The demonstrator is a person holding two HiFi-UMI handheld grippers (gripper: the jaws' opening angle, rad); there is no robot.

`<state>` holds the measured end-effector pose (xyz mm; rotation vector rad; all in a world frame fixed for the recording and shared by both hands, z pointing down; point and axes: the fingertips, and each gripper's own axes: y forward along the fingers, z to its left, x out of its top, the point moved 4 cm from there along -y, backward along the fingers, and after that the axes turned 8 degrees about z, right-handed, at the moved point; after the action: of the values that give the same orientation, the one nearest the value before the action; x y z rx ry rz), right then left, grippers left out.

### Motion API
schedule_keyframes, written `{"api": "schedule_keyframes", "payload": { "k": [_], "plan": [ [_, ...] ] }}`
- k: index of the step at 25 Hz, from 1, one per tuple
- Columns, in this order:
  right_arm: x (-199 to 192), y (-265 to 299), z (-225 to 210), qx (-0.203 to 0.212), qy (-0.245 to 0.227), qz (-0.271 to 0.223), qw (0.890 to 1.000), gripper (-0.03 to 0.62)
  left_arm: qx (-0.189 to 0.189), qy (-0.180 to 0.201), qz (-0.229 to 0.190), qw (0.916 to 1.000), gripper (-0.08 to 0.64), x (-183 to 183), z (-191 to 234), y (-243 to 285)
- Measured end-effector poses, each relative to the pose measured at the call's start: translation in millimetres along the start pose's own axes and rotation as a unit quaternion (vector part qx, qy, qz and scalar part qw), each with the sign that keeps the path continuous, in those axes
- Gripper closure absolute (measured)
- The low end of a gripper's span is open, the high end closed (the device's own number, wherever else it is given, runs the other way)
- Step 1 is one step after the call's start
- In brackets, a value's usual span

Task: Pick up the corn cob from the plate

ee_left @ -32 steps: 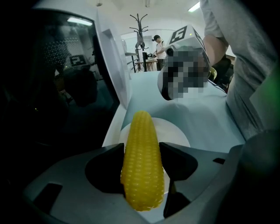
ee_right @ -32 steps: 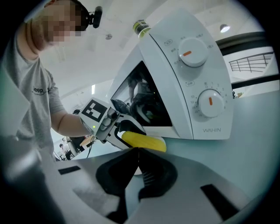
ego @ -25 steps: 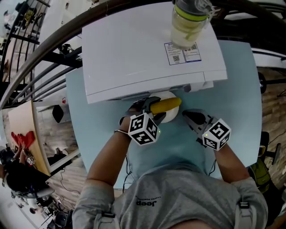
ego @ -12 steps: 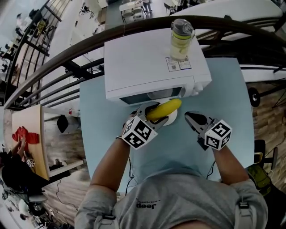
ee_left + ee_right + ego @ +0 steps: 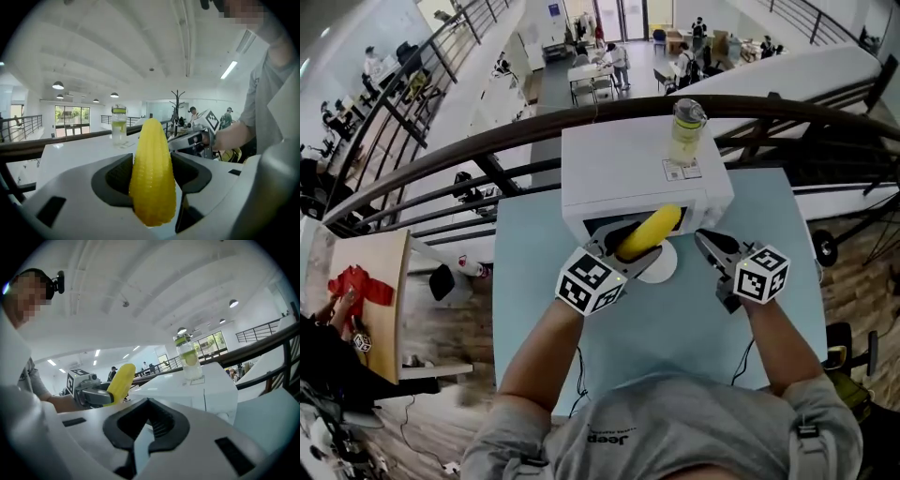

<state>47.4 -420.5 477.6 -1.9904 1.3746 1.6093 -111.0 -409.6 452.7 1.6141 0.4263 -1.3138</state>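
Observation:
The yellow corn cob (image 5: pixel 649 232) is clear of the small white plate (image 5: pixel 660 266) and tilts up toward the microwave front. My left gripper (image 5: pixel 623 249) is shut on its lower half. In the left gripper view the corn cob (image 5: pixel 152 178) stands upright, pinched between both dark pads, and my left gripper (image 5: pixel 151 174) shows nothing else in it. My right gripper (image 5: pixel 711 247) hovers to the right of the plate, apart from the corn. In its own view my right gripper (image 5: pixel 146 427) has its jaws together with nothing between them, and the corn cob (image 5: pixel 120 380) shows at the left.
A white microwave (image 5: pixel 630 178) stands at the back of the light blue table (image 5: pixel 534 281), with a clear drink bottle (image 5: pixel 686 131) on top. A dark railing (image 5: pixel 487 150) runs behind the table. A person's arms and grey shirt fill the near side.
The left gripper has raised the corn cob off the plate and tipped it upward. The head camera has risen, so more of the room shows. The right gripper stays beside the plate.

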Motion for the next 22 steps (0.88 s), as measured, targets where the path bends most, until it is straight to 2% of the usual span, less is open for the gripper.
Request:
{"api": "schedule_keyframes", "payload": {
  "k": [7,14,18,22],
  "plan": [
    [33,-9,42,-0.032,-0.031,-0.027,0.999,0.575,-0.012,-0.040,-0.085,0.9955,0.293,32,1,-69],
    [53,-13,85,-0.068,-0.036,-0.064,0.995,0.577,-0.034,-0.052,-0.144,0.9877,0.293,57,12,-139],
    [66,-22,106,-0.063,-0.046,-0.068,0.995,0.577,-0.025,-0.049,-0.155,0.9864,0.293,73,2,-164],
    [86,-46,111,-0.043,-0.073,-0.079,0.993,0.577,-0.005,-0.061,-0.189,0.9800,0.293,96,-18,-176]
  ]
}}
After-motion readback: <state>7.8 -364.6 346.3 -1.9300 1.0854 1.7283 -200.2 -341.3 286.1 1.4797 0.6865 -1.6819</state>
